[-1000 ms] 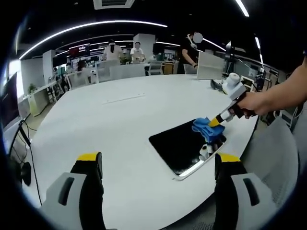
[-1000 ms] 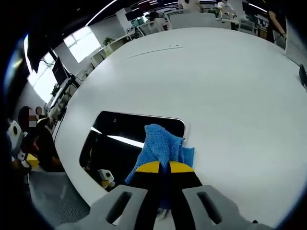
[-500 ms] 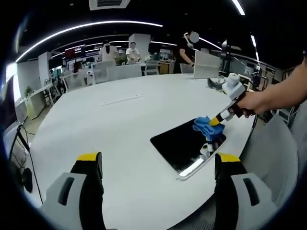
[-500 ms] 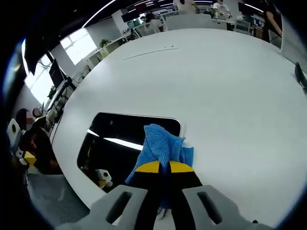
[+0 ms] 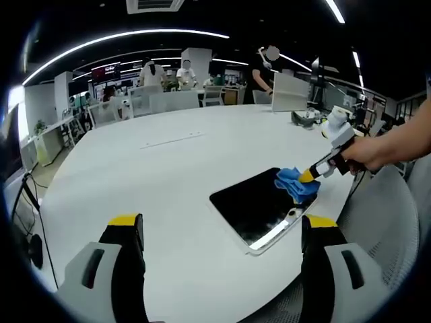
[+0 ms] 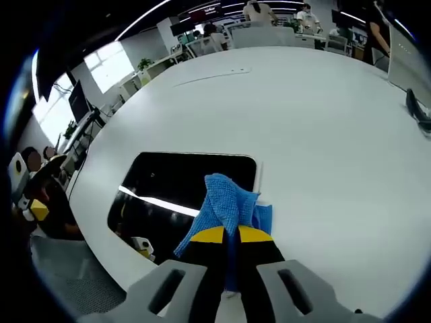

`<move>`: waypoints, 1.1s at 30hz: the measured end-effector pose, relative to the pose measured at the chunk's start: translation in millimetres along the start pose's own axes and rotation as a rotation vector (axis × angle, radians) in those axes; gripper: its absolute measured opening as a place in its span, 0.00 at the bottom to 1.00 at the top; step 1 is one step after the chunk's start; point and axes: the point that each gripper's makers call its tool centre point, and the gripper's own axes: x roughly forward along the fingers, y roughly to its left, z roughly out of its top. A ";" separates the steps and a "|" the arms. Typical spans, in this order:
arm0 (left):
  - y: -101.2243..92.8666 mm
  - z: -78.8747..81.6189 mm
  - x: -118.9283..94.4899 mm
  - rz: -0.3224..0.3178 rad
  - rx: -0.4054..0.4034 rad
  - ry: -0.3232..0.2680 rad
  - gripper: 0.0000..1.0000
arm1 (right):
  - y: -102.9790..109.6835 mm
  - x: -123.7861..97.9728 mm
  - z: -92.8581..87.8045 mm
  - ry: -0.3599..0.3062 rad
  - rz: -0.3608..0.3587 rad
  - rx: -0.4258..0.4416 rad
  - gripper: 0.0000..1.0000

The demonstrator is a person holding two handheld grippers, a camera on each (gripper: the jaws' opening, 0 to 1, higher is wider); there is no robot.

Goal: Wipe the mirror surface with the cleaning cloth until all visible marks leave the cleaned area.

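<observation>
While the left gripper just hovers over the white table with its jaws spread wide and nothing in them, the right gripper has its jaws pinched tight on the blue cloth, which sits on the near-right edge of the dark mirror lying flat by the table's edge.
</observation>
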 end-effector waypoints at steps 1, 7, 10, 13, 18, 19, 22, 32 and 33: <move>-0.8 0.2 -0.2 0.000 0.000 0.000 0.97 | 0.3 -0.6 -0.9 -0.001 0.000 -0.001 0.00; -5.2 -4.9 -0.6 -0.004 0.004 0.005 0.97 | 1.5 -4.3 -8.4 -0.002 0.002 -0.002 0.00; -6.5 -8.5 -0.5 -0.009 0.005 0.012 0.97 | 1.4 -4.8 -9.6 -0.009 -0.017 0.031 0.00; -5.3 -8.8 -2.2 -0.009 0.002 0.007 0.98 | 4.2 -8.3 -13.1 -0.010 -0.018 0.025 0.00; 1.4 -9.2 -4.8 0.006 -0.013 0.004 0.99 | 4.8 -12.6 -20.1 -0.012 -0.009 0.020 0.00; 2.3 -9.7 -5.1 0.008 -0.015 0.006 0.99 | 5.4 -14.2 -22.0 -0.020 -0.012 0.016 0.00; 3.4 -10.0 -5.8 0.012 -0.021 0.007 0.99 | 5.1 -15.5 -24.3 -0.037 -0.017 0.016 0.00; 4.7 -7.3 -5.7 0.013 -0.019 0.005 0.99 | 5.4 -18.4 -27.2 -0.030 -0.022 0.036 0.00; 4.7 -7.0 -5.8 0.013 -0.020 0.005 0.99 | 5.7 -18.4 -27.1 -0.030 -0.023 0.037 0.00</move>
